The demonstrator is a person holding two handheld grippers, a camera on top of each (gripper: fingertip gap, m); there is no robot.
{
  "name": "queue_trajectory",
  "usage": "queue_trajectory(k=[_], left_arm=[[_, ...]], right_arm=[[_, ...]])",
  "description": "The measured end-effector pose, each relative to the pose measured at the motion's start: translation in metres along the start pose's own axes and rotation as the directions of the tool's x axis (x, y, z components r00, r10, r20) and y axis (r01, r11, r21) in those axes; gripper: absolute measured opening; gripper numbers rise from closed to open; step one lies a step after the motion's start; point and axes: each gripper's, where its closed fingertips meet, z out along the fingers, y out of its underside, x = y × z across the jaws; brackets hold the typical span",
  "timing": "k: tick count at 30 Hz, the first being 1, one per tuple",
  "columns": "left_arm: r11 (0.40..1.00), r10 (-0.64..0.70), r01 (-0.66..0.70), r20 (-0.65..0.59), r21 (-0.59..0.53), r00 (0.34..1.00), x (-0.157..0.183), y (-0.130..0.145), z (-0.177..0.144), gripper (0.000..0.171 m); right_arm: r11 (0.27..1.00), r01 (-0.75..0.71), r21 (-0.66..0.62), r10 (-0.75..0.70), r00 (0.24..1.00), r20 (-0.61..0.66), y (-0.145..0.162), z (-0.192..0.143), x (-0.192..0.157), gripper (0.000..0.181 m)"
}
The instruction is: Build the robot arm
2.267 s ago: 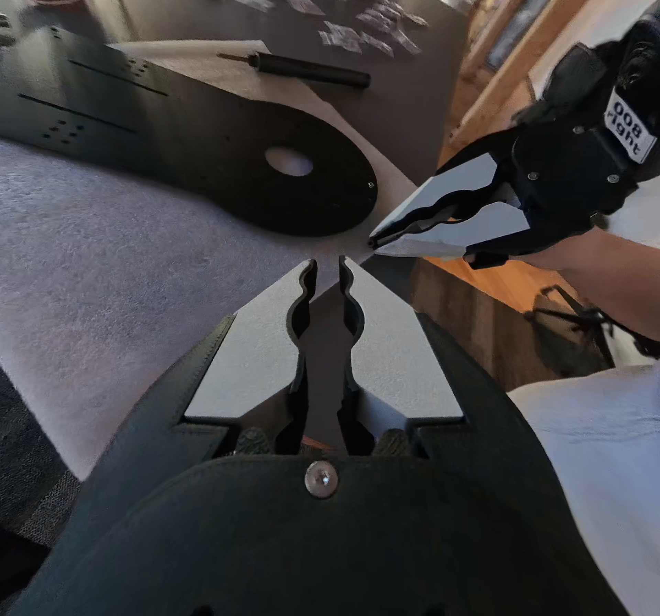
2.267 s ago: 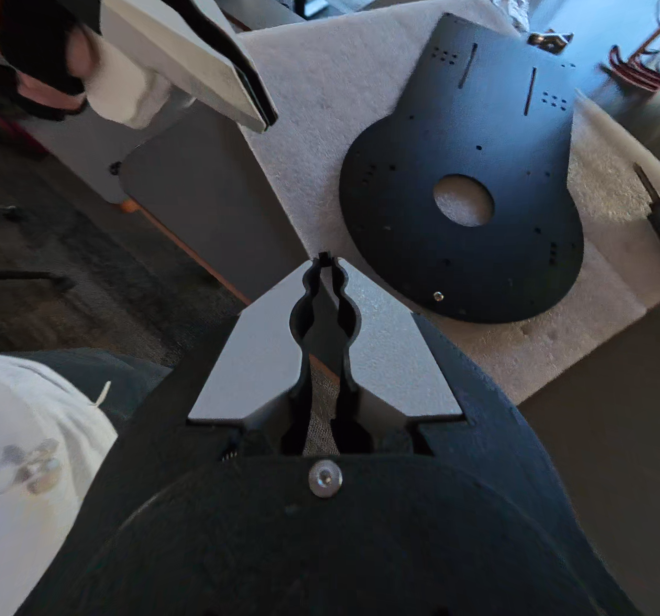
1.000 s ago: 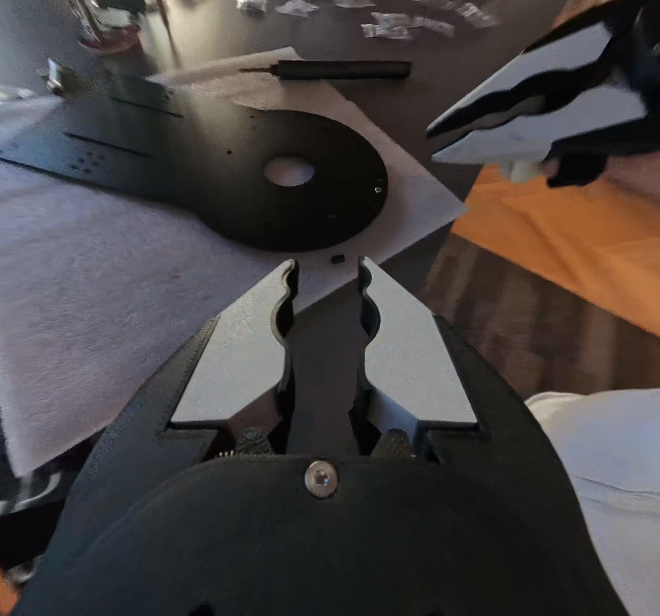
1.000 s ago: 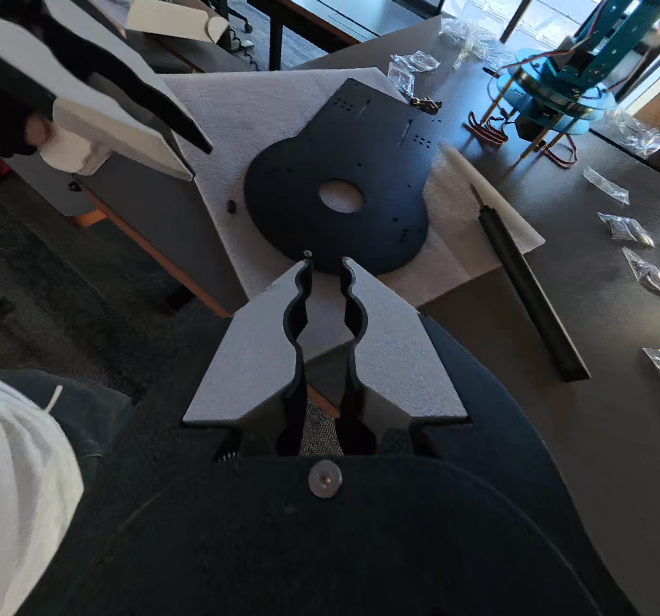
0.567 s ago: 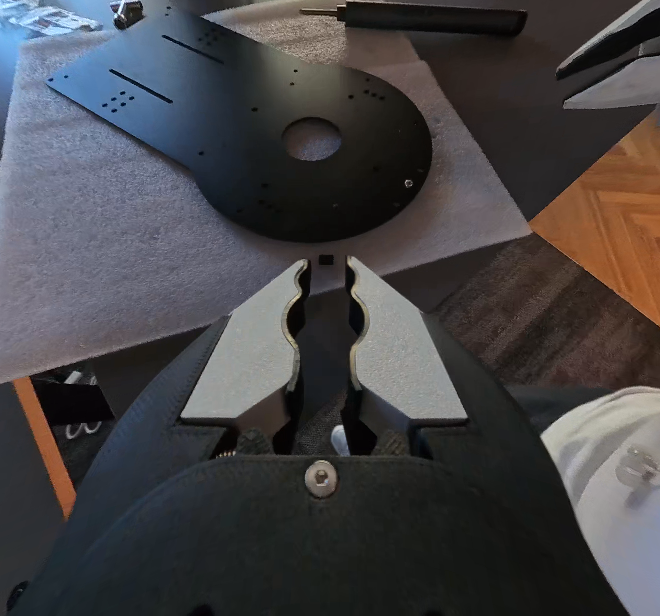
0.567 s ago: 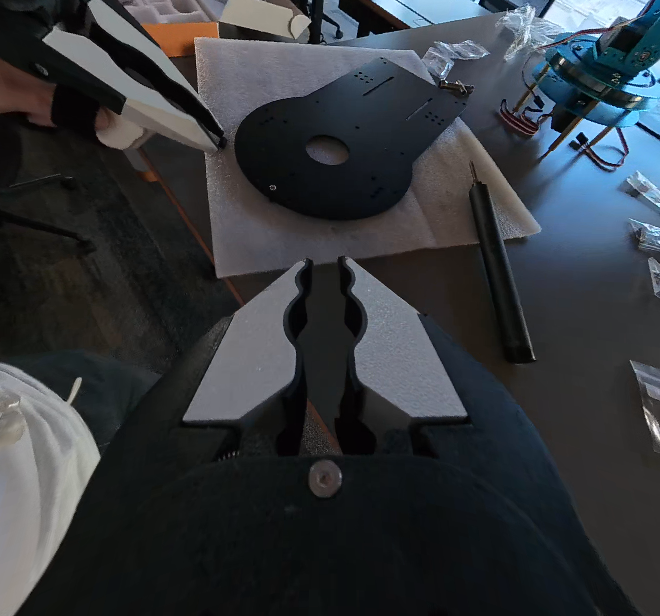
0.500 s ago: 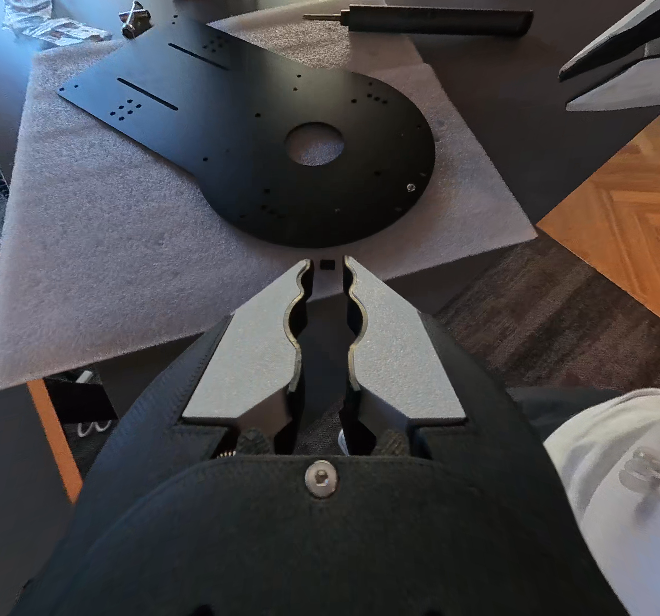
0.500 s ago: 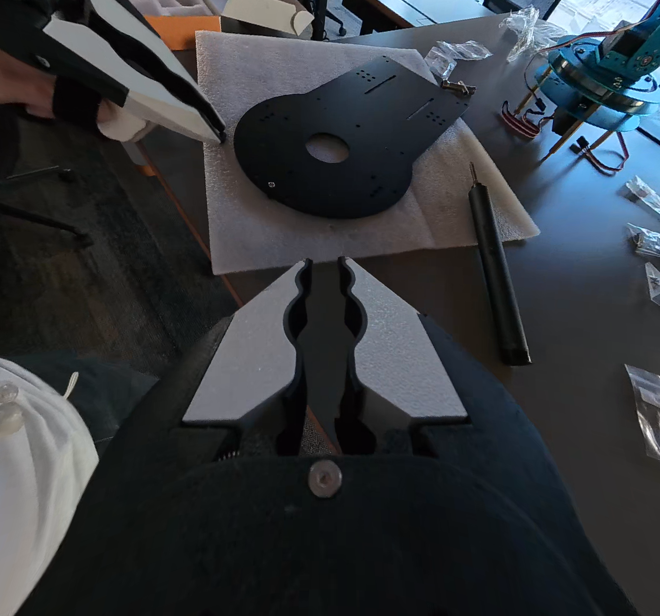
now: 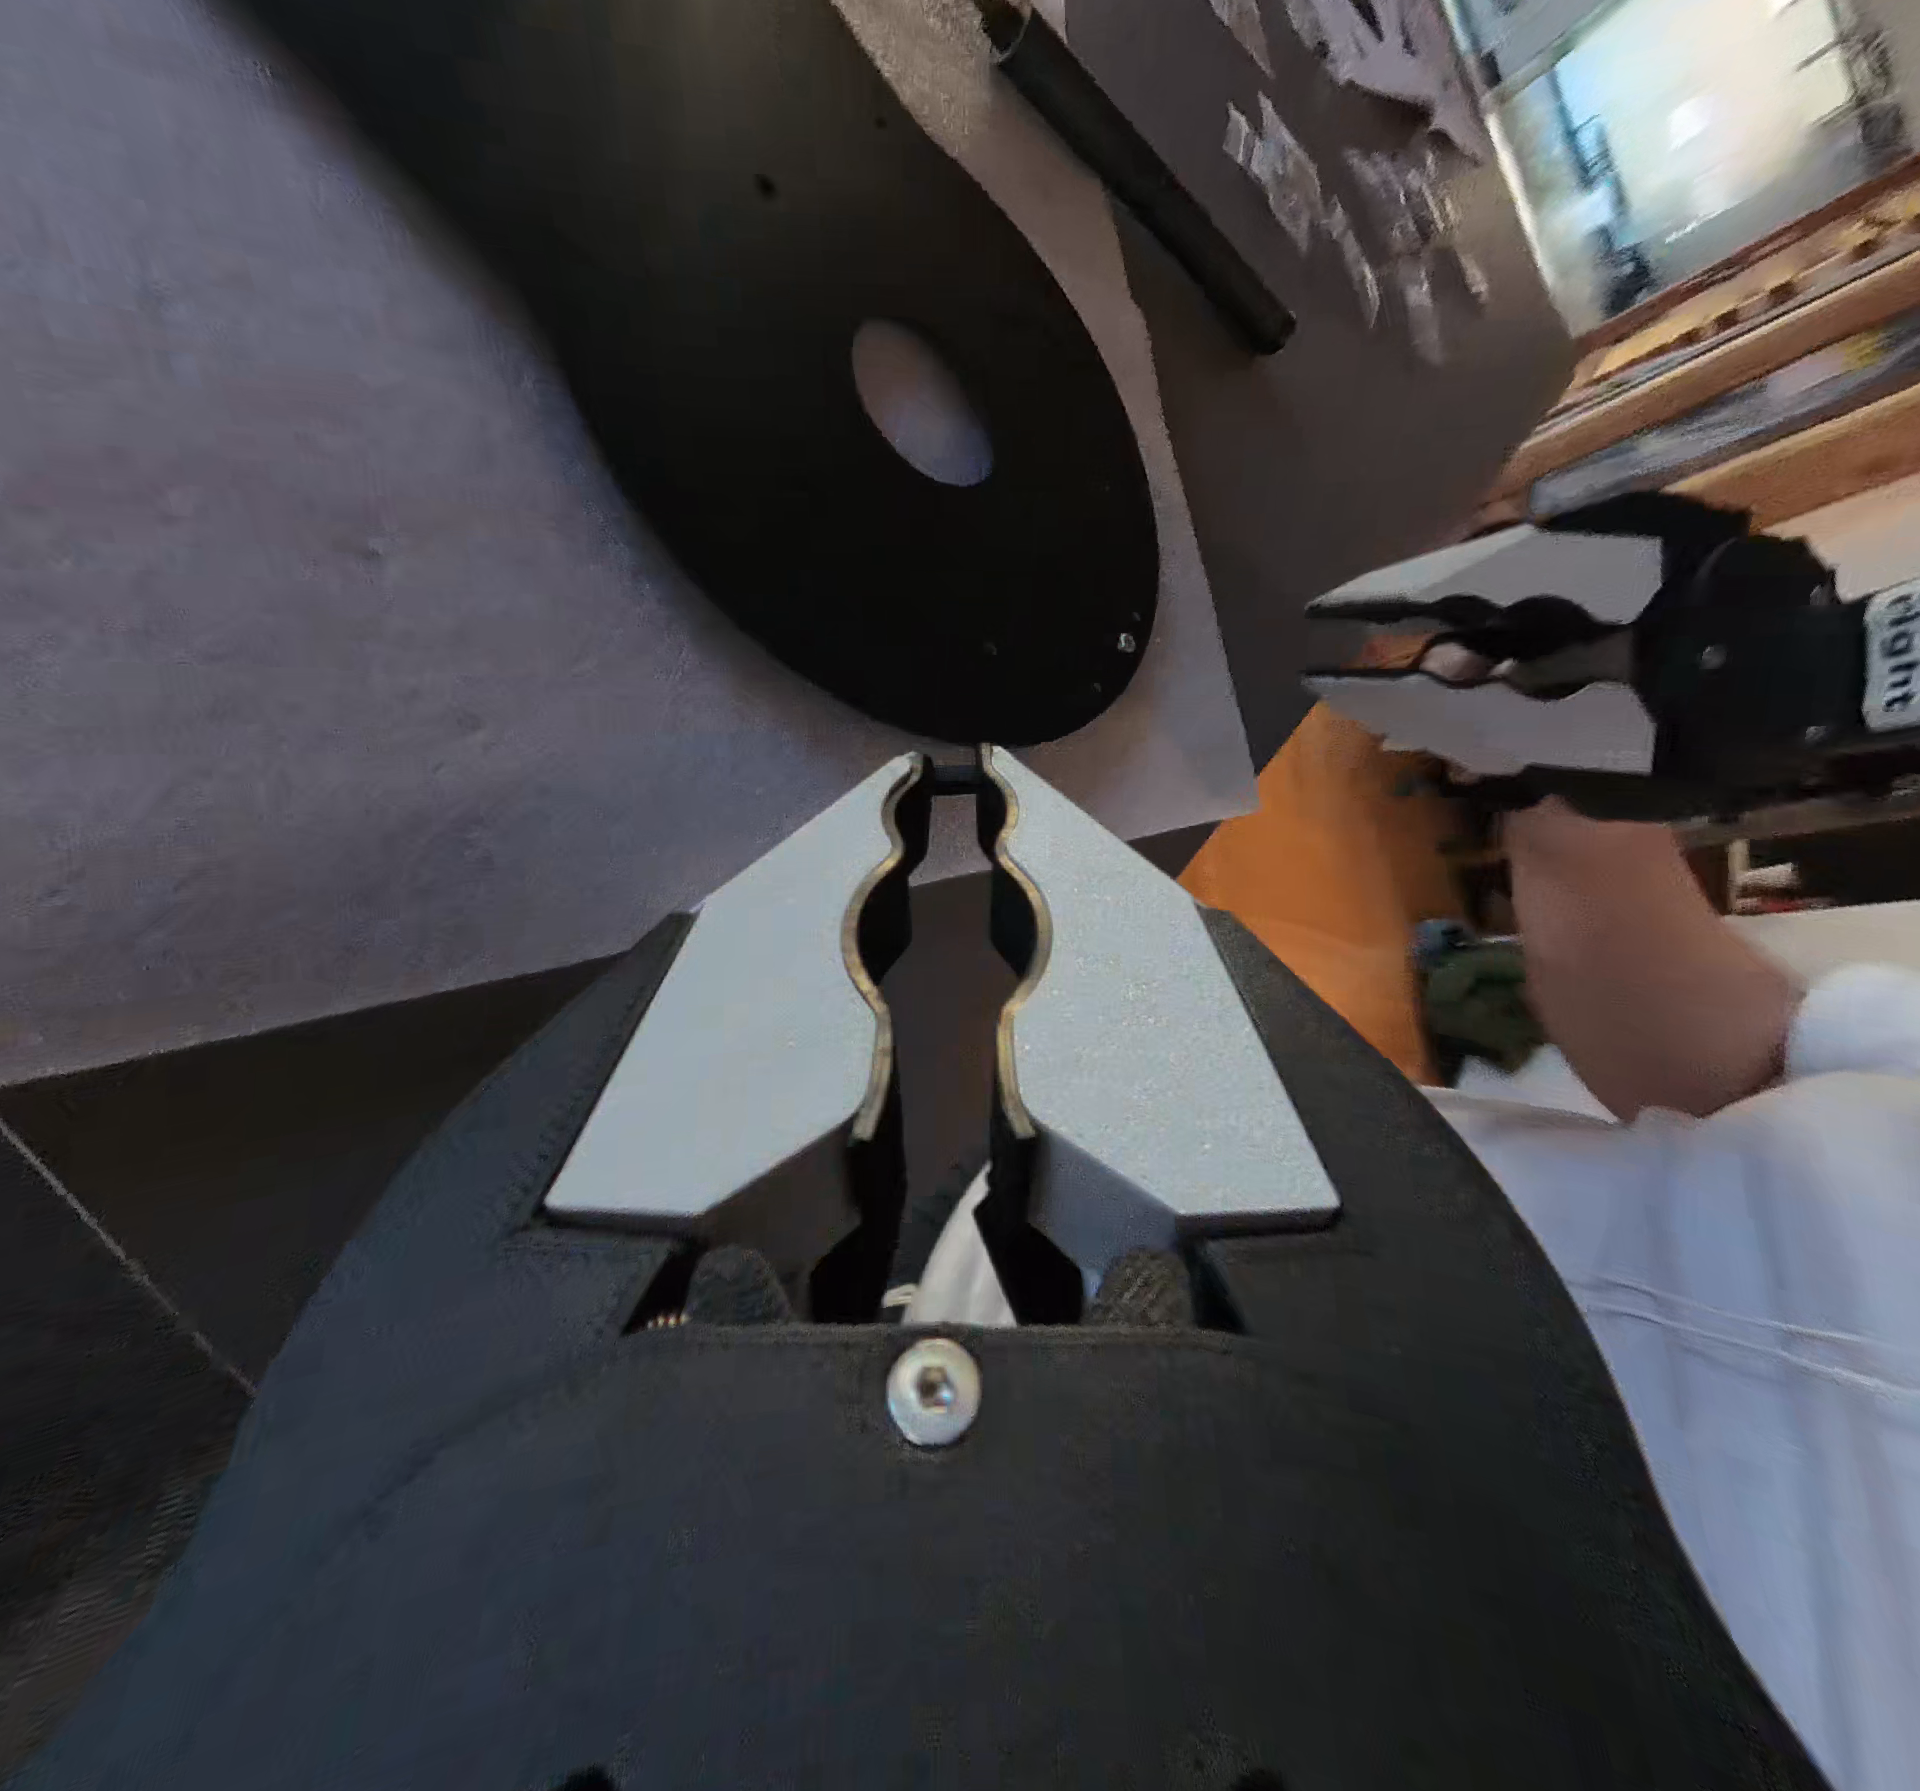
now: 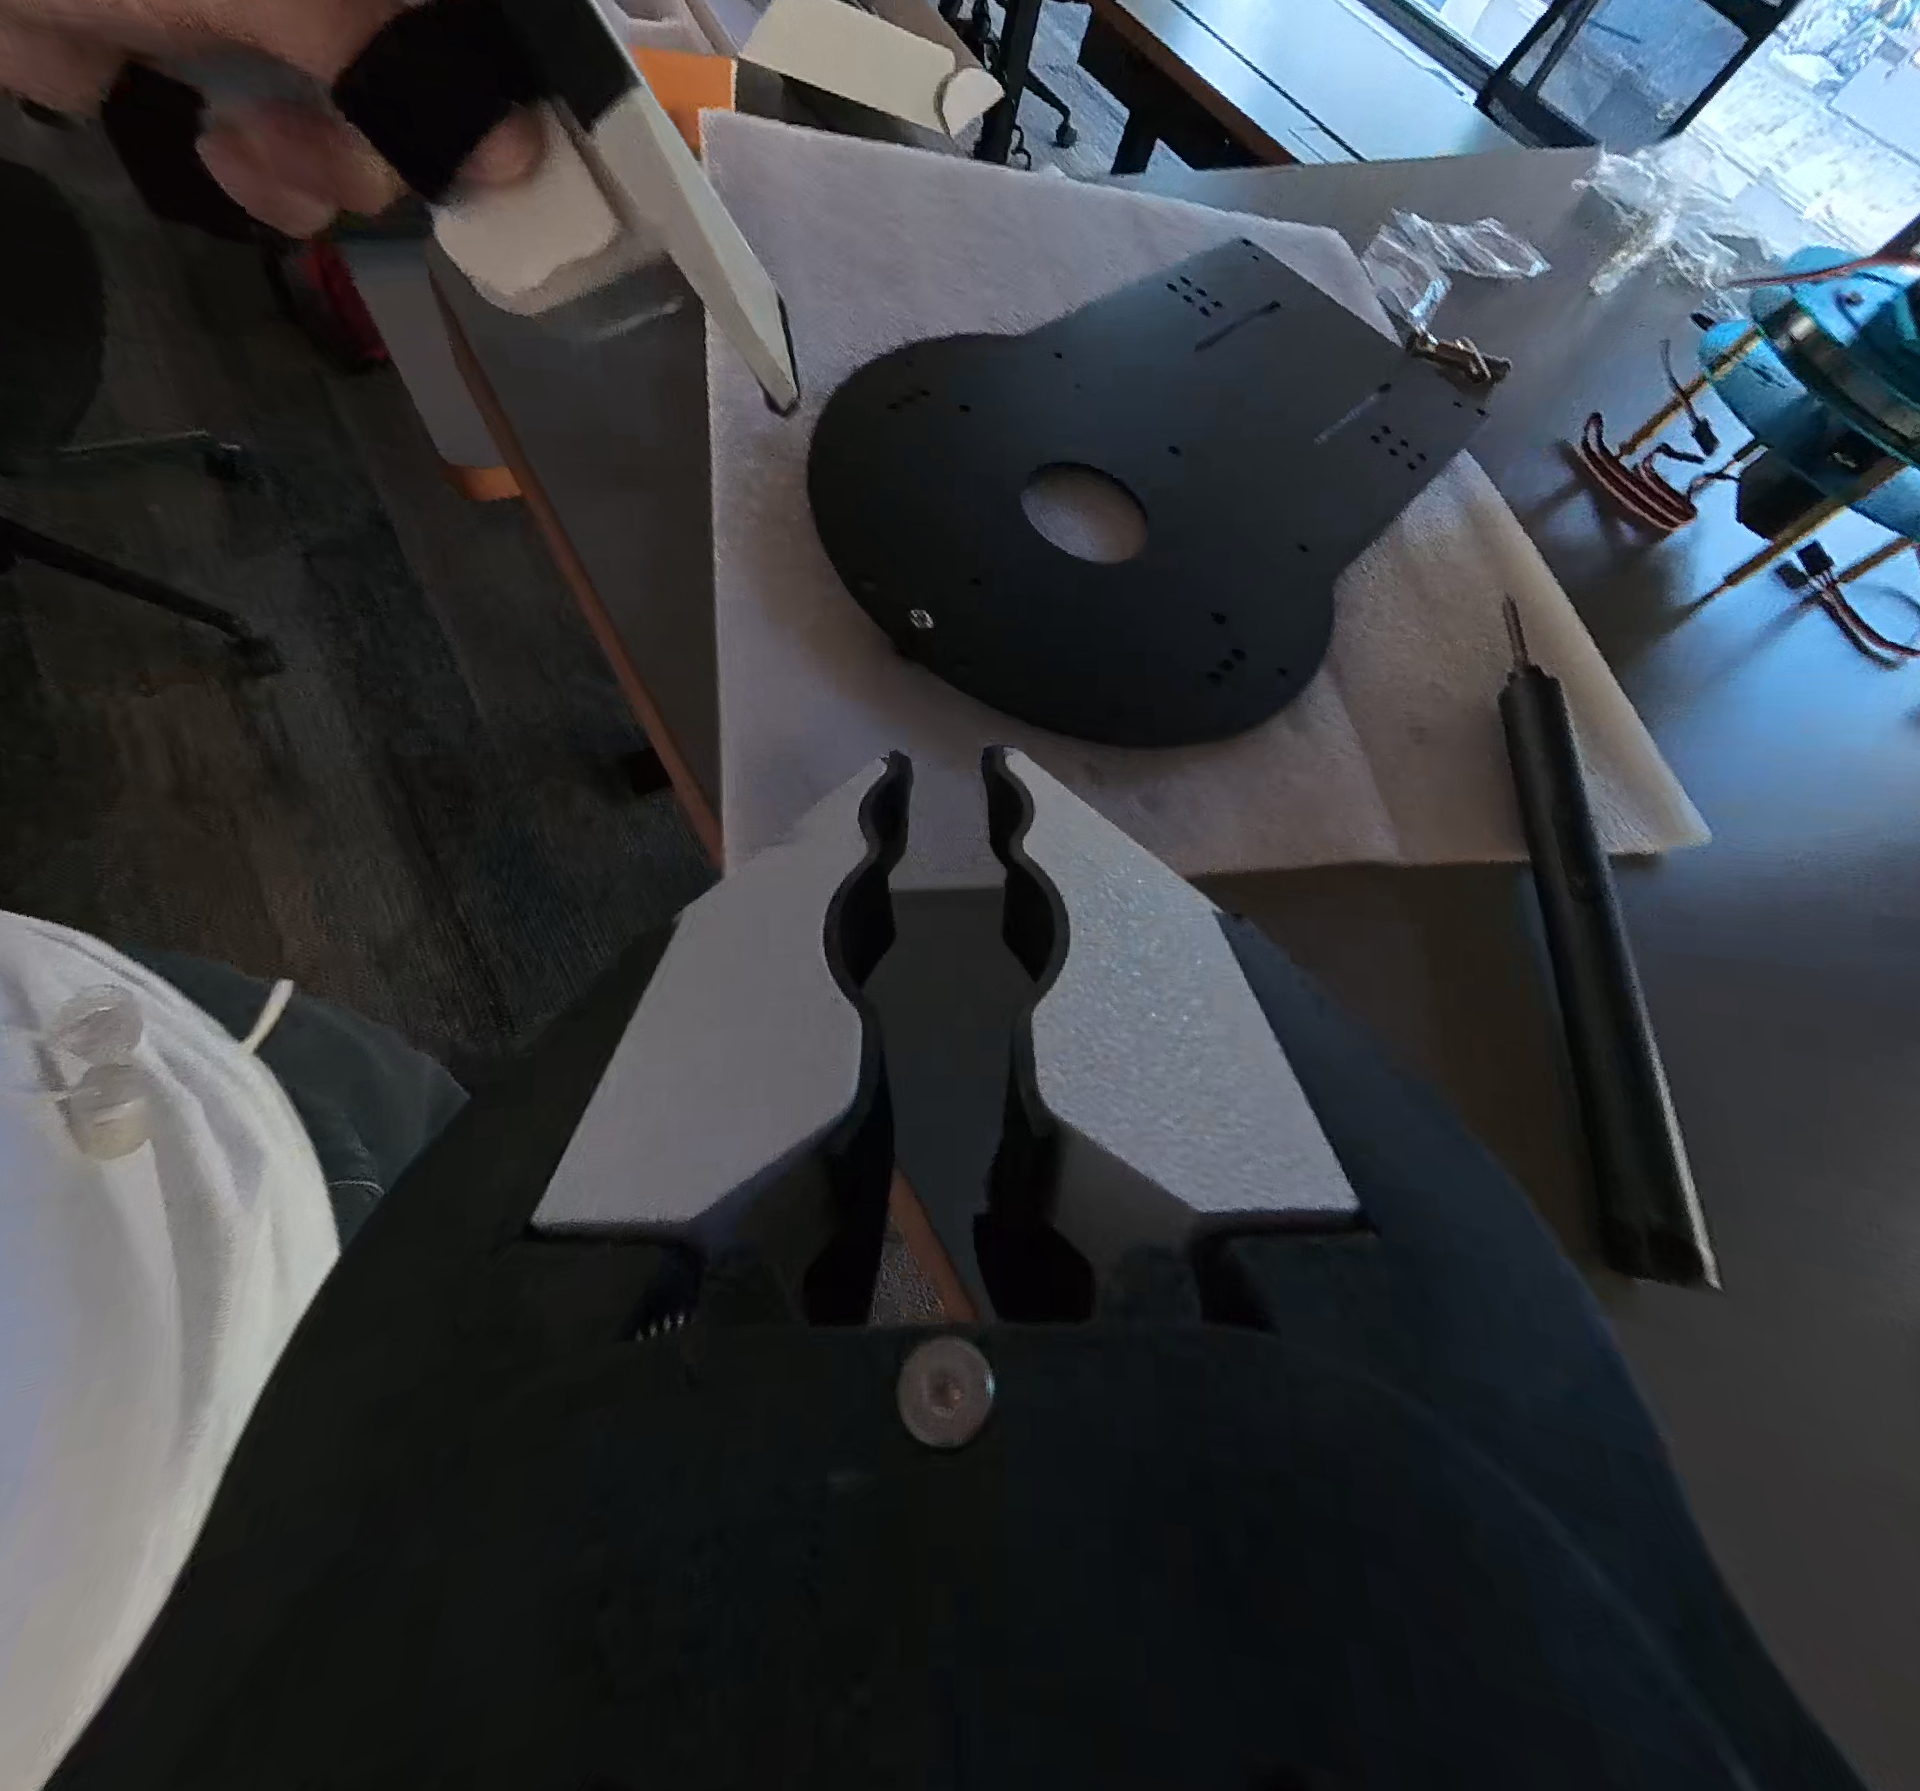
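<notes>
Your left tool (image 9: 949, 777) is clenched on a small black nut (image 9: 951, 782), pinched at the very fingertips. The tips sit down on the white foam sheet (image 9: 312, 598), just beside the rounded edge of the black plate (image 9: 810, 515). Such a tip grip probably suits so small a part lying flat on soft foam. The plate rests flat on the foam, which likely cushions it against the dark worktop (image 10: 1766, 1014). A large round hole (image 10: 1084, 510) pierces the plate's middle, and a small screw (image 10: 918, 618) stands near its rim. Right of the plate, a black screwdriver (image 10: 1590, 920) lies partly on the foam's corner and partly on the worktop. Your right tool (image 10: 945, 759) is released, its fingers parted with nothing between them. It hangs above the near edge of the foam, well apart from the nut. Clear parts bags (image 10: 1455, 255) and a blue assembly (image 10: 1839, 359) lie beyond, at the far right.
</notes>
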Motion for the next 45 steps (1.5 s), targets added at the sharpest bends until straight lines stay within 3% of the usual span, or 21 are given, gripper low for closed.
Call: queue_trajectory(k=[5,11,18,26,33,39,45], left_arm=[[0.99,-0.13,0.135,-0.11,0.031,0.985,-0.001,0.0,-0.003,0.006],[0.943,-0.301,0.332,-0.35,0.032,0.887,0.015,-0.005,-0.011,0.005],[0.907,-0.352,0.417,-0.447,0.053,0.822,0.015,-0.012,-0.018,0.005],[0.909,-0.335,0.411,-0.472,0.065,0.816,0.02,-0.018,-0.019,0.005],[0.903,-0.341,0.422,-0.46,0.084,0.82,0.015,-0.014,-0.022,0.007],[0.921,-0.277,0.359,-0.394,0.152,0.876,0.001,-0.018,-0.033,0.019],[0.962,-0.128,0.187,-0.279,0.196,0.952,-0.008,-0.021,-0.05,0.013]], right_arm=[[0.998,-0.029,0.063,0.021,0.993,0.12,-0.03,0.031,-0.033,0.016],[0.998,-0.046,0.05,0.038,0.987,0.155,-0.06,0.087,-0.046,0.016],[0.993,-0.088,0.074,0.075,0.983,0.168,-0.068,0.095,-0.046,0.004],[0.978,-0.194,0.075,0.177,0.965,0.191,-0.076,0.095,-0.043,0.014],[0.975,-0.222,0.021,0.217,0.967,0.132,-0.072,0.098,-0.045,0.004],[0.953,-0.297,-0.057,0.301,0.949,0.089,-0.06,0.103,-0.052,0.004],[0.95,-0.276,-0.146,0.271,0.961,-0.05,-0.043,0.114,-0.047,0.004]])
